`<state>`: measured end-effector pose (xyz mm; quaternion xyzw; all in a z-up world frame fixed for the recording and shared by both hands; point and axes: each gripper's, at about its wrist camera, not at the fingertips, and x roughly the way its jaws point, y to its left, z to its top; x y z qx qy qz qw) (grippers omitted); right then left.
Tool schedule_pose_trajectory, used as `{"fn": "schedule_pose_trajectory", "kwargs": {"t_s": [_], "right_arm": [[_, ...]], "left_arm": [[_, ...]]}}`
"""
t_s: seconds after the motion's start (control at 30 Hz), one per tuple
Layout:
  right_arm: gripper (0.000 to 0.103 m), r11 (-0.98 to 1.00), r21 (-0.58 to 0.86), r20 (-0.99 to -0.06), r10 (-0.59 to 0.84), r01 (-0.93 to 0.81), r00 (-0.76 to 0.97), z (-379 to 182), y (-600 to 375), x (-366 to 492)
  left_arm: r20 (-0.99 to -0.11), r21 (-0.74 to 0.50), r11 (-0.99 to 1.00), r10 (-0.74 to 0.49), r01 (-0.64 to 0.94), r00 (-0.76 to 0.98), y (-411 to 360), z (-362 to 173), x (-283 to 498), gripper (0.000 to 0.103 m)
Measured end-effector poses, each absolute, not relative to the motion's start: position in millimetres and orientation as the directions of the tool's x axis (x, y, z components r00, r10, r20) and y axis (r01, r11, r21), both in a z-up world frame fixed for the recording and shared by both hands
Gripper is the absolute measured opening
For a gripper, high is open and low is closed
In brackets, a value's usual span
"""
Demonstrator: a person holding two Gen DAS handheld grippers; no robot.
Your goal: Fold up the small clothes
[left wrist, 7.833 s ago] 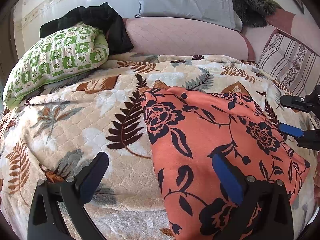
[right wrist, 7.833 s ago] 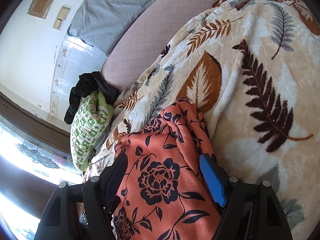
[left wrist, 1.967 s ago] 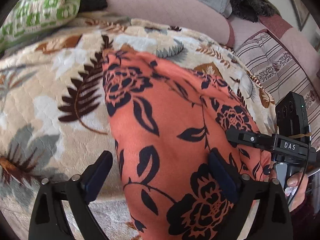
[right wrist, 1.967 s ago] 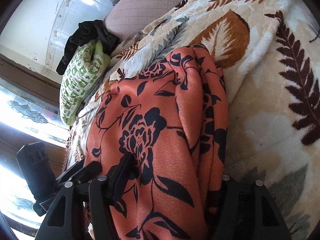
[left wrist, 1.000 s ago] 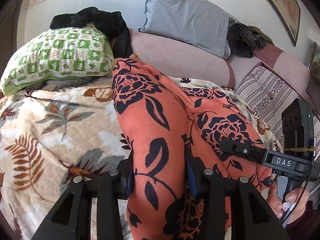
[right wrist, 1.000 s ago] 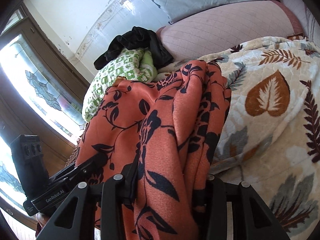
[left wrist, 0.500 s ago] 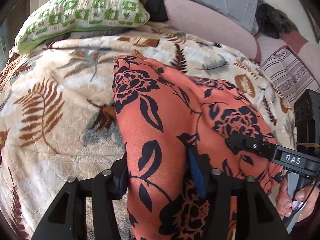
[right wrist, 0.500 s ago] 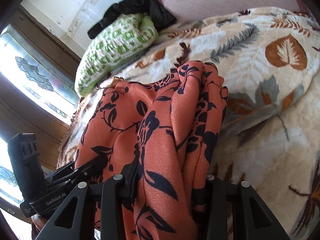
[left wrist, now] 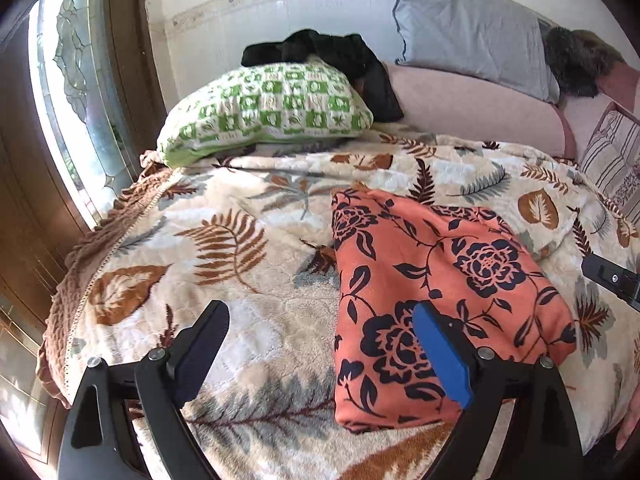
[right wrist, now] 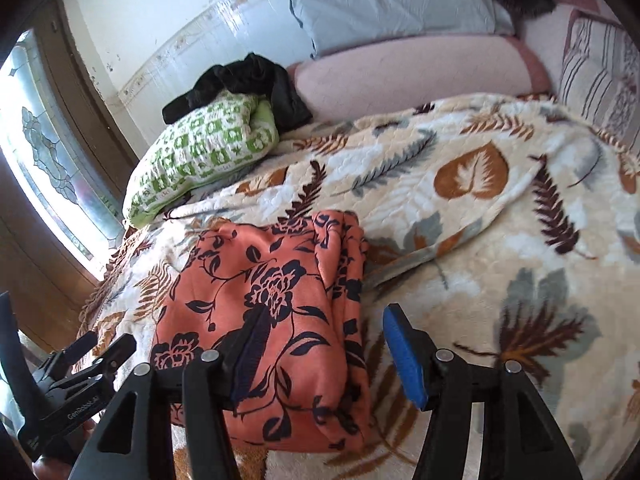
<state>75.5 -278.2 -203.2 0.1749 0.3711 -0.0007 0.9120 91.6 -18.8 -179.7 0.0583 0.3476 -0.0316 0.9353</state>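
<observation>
Your left gripper (left wrist: 320,344): jaws opening, nothing between, cloth let go. Right gripper (right wrist: 326,340): jaws opening too, pads off cloth. Orange floral garment (left wrist: 436,292), clamped a second ago, now lies folded on leaf-print blanket (left wrist: 240,240) (fold looks complete).

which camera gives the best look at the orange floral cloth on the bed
The left wrist view: the folded orange cloth lies almost whole and sharp on the blanket, only its near part behind a finger. In the right wrist view the cloth is nearer, foreshortened and partly hidden by a finger, though its stacked right edge shows.
</observation>
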Motion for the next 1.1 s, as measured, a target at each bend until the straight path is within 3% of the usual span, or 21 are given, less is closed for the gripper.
{"fn": "schedule_pose_trajectory", "kwargs": {"t_s": [0.33, 0.5, 0.67, 1.1], "right_arm": [[0.068, 0.968, 0.237, -0.503, 0.048, 0.085, 0.863, -91.9, -260.1, -10.0], [0.07, 0.977, 0.207, -0.432, 0.04, 0.056, 0.901, -48.8, -242.8, -42.3], [0.07, 0.979, 0.199, -0.408, 0.039, 0.047, 0.912, -25.3, -231.5, -66.2], [0.071, 0.982, 0.186, -0.385, 0.094, -0.023, 0.918, -9.2, -202.9, -88.0]], "left_arm": [[-0.525, 0.094, 0.992, -0.019, 0.081, 0.851, -19.1, -80.0, 28.1, 0.094], [-0.474, 0.077, 0.995, -0.02, 0.063, 0.881, -12.4, -44.8, -1.4, 0.1], [-0.41, 0.077, 0.997, 0.005, 0.029, 0.912, -1.6, -16.4, -28.4, 0.103], [-0.39, 0.072, 0.997, 0.03, -0.003, 0.92, 20.6, 7.0, -47.9, 0.103]]}}
